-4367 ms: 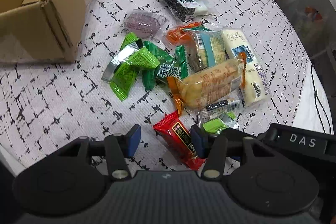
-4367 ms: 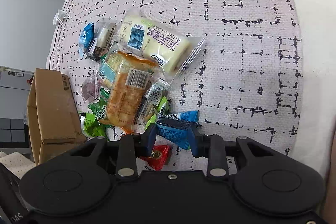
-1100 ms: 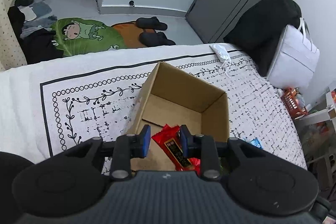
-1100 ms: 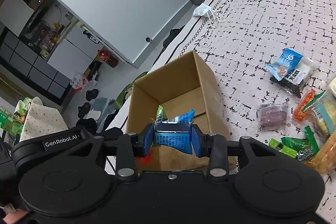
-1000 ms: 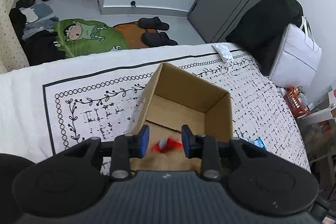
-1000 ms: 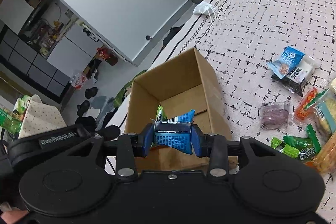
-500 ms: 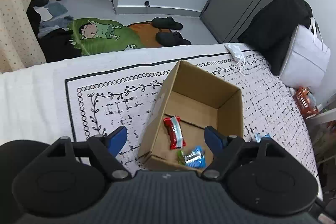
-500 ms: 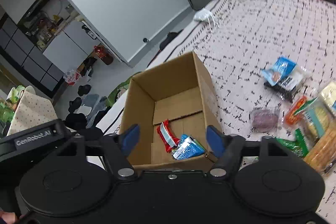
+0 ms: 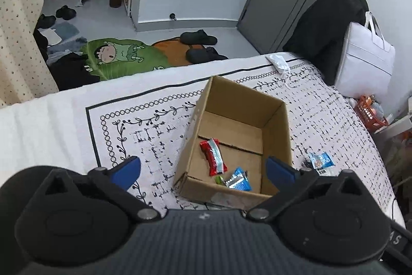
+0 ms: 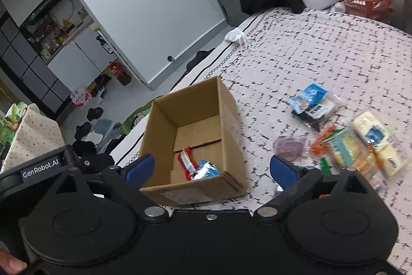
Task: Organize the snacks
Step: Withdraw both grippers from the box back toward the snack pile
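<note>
An open cardboard box [image 9: 275, 125] [image 10: 226, 117] stands on the patterned cloth. Inside lie a red snack packet [image 9: 213, 157] [image 10: 187, 163], a blue packet [image 9: 238, 179] [image 10: 207, 169] and a small green one [image 9: 218, 179]. My left gripper [image 9: 203, 169] is open and empty, above the box's near side. My right gripper [image 10: 211, 166] is open and empty, also above the box. A pile of snacks [image 10: 358, 146] lies on the cloth to the right of the box, with a blue packet [image 10: 309, 96] [image 9: 319, 160] and a purple one [image 10: 289, 146].
The cloth-covered table's edge [image 9: 77, 94] runs behind the box. A white face mask [image 9: 279, 62] [image 10: 235, 36] lies near the far edge. Beyond are the floor with slippers [image 9: 198, 36], a white bag [image 9: 365, 61] and an orange basket [image 10: 365, 1].
Both grippers opened and dropped the red and blue packets into the box. Both have since pulled back and up from the box.
</note>
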`<action>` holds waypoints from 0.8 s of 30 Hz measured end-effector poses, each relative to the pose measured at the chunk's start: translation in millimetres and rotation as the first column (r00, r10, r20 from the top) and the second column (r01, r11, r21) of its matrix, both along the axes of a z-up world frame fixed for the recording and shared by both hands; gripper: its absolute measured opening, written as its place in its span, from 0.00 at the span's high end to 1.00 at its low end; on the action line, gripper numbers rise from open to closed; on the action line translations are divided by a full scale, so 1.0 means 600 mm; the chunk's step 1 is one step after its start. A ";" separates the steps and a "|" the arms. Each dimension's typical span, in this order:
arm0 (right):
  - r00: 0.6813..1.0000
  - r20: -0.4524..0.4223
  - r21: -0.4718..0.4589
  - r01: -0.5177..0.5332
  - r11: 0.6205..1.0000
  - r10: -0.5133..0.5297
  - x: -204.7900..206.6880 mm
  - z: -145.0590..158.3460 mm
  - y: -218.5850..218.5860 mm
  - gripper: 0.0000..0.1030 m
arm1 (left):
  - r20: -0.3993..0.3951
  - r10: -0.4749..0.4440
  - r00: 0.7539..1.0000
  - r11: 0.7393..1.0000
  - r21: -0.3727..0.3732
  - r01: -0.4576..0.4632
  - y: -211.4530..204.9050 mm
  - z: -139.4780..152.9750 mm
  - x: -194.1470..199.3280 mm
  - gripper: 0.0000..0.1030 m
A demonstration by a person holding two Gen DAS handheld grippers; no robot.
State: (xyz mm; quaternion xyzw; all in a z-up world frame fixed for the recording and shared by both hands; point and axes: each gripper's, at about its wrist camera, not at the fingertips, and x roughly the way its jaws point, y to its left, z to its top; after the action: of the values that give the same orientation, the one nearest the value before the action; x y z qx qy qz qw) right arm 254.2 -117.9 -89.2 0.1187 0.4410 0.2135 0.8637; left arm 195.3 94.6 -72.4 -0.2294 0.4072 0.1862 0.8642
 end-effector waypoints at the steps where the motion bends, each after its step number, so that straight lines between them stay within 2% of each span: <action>1: 1.000 0.005 -0.002 0.000 1.000 0.000 -0.002 0.003 -0.004 0.04 | 0.005 -0.005 1.000 1.000 0.006 0.005 -0.004 0.001 -0.002 0.00; 3: 1.000 0.016 -0.019 0.000 1.000 0.000 -0.006 0.008 -0.010 0.01 | 0.001 0.001 1.000 1.000 0.022 -0.001 -0.009 0.003 -0.005 0.00; 6: 0.999 0.033 -0.050 -0.006 0.999 0.008 -0.010 0.017 -0.015 0.00 | 0.021 -0.007 1.000 1.000 -0.011 0.007 -0.009 0.007 -0.009 0.00; 14: 0.995 0.083 -0.079 -0.054 0.995 0.061 -0.026 0.044 -0.038 0.00 | 0.031 -0.029 0.999 0.999 0.026 0.028 -0.037 0.022 -0.019 0.00; 20: 0.996 0.086 -0.079 -0.022 0.997 0.028 -0.021 0.052 -0.079 0.00 | 0.020 -0.076 0.997 0.996 0.052 0.074 -0.076 0.028 -0.020 0.00; 24: 0.996 0.085 -0.110 -0.018 0.994 0.028 -0.023 0.049 -0.116 0.00 | 0.019 -0.102 0.995 0.994 0.040 0.101 -0.098 0.028 -0.020 0.00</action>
State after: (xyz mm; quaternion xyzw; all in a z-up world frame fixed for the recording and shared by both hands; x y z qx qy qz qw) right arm 240.4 -187.6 -59.9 0.0568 0.4157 0.2037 0.8846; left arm 183.6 35.6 -55.8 -0.1933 0.4055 0.1476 0.8811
